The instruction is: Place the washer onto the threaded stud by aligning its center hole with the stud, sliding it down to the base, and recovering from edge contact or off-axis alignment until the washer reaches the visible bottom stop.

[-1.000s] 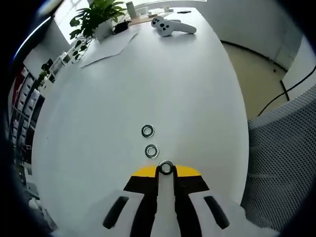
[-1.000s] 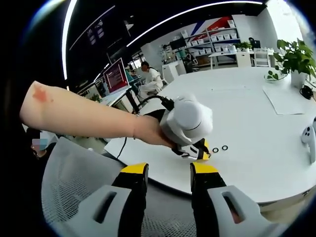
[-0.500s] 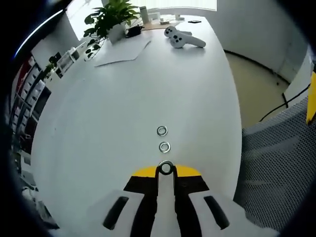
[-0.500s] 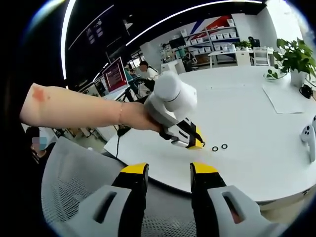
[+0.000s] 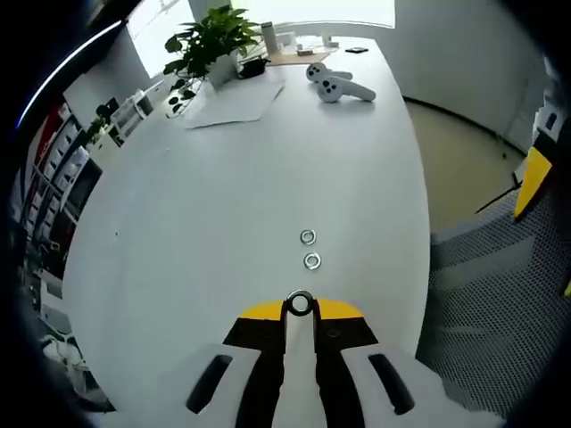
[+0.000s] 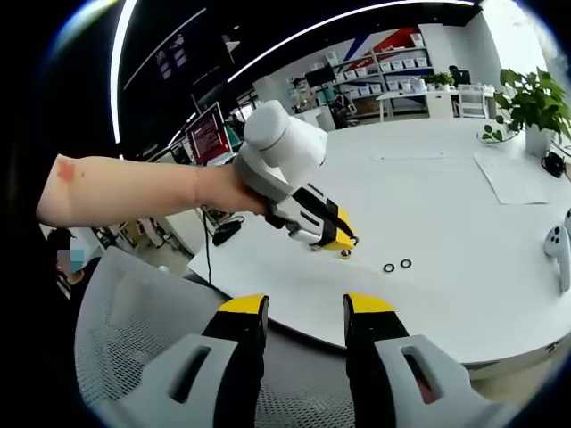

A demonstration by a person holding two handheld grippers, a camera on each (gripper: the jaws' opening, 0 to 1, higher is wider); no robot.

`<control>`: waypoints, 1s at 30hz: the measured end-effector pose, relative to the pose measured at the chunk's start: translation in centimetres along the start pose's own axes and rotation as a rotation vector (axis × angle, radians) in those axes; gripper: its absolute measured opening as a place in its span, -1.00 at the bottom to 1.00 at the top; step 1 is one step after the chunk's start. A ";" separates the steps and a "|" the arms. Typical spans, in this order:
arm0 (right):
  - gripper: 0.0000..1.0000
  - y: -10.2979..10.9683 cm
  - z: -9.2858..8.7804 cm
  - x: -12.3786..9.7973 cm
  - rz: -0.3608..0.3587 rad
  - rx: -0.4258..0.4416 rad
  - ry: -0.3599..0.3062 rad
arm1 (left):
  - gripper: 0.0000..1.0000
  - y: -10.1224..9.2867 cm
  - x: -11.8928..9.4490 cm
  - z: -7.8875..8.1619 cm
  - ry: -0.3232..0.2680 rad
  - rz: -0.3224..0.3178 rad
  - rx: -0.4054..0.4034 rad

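— Where is the washer (image 5: 300,304) right now?

— Pinched at the yellow tips of the left gripper (image 5: 300,308), whose jaws are clenched on it. From the left gripper view it sits upright between them, ring face toward the camera. In the right gripper view that same gripper (image 6: 343,246) hangs above the white table (image 6: 464,294), raised off its surface, with a small metallic piece under the tips (too small to tell more).

— And the other rings?

— Two loose washers (image 5: 310,249) lie flat on the table (image 5: 223,223), one just beyond the other, close together but apart. In the right gripper view they (image 6: 397,266) lie to the right of the left gripper's tips.

— The right gripper?

— The right gripper (image 6: 306,312) is released, its jaws well apart with nothing between them, held over a mesh chair back (image 6: 134,339) near the table's edge.

— Any writing to read?

— None legible. A red monitor (image 6: 207,135) in the background shows something, but it is too blurred to read.

— Anything else on the table?

— A potted plant (image 5: 212,43), a sheet of paper (image 5: 234,96) and white hand controllers (image 5: 339,85) at the far end.
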State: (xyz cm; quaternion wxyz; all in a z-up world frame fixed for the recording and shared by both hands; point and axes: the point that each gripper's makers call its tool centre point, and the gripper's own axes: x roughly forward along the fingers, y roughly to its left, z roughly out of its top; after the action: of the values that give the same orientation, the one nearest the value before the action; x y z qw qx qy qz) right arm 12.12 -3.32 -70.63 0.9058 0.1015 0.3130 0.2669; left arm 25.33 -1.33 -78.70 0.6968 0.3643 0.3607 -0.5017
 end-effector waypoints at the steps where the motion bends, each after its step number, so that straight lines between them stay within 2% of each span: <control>1: -0.27 0.0 0.0 0.0 0.000 0.000 0.000 | -0.83 0.1 -0.1 -0.1 0.002 0.001 0.001; 5: -0.27 0.0 -0.1 0.0 0.000 0.002 0.005 | -0.83 0.7 -0.6 -0.6 0.010 0.010 0.001; 8: -0.27 0.0 -0.7 0.1 -0.005 0.005 0.046 | -0.83 1.3 -0.8 -0.7 0.007 0.017 -0.013; 16: -0.27 0.1 -1.4 0.2 0.002 0.006 0.093 | -0.83 2.3 -1.2 -1.2 0.015 0.031 -0.021; 23: -0.27 0.1 -2.1 0.2 0.003 0.005 0.132 | -0.83 2.3 -0.9 -2.0 0.044 0.021 -0.022; 30: -0.27 0.1 -2.2 0.2 0.001 0.005 0.137 | -0.83 2.8 -0.4 -2.2 0.046 0.022 -0.037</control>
State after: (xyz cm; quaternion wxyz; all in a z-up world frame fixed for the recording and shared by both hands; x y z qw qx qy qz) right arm 10.85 -3.06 -72.40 0.8819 0.0856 0.3748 0.2728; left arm 27.61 1.41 -78.96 0.7002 0.3667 0.3819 -0.4789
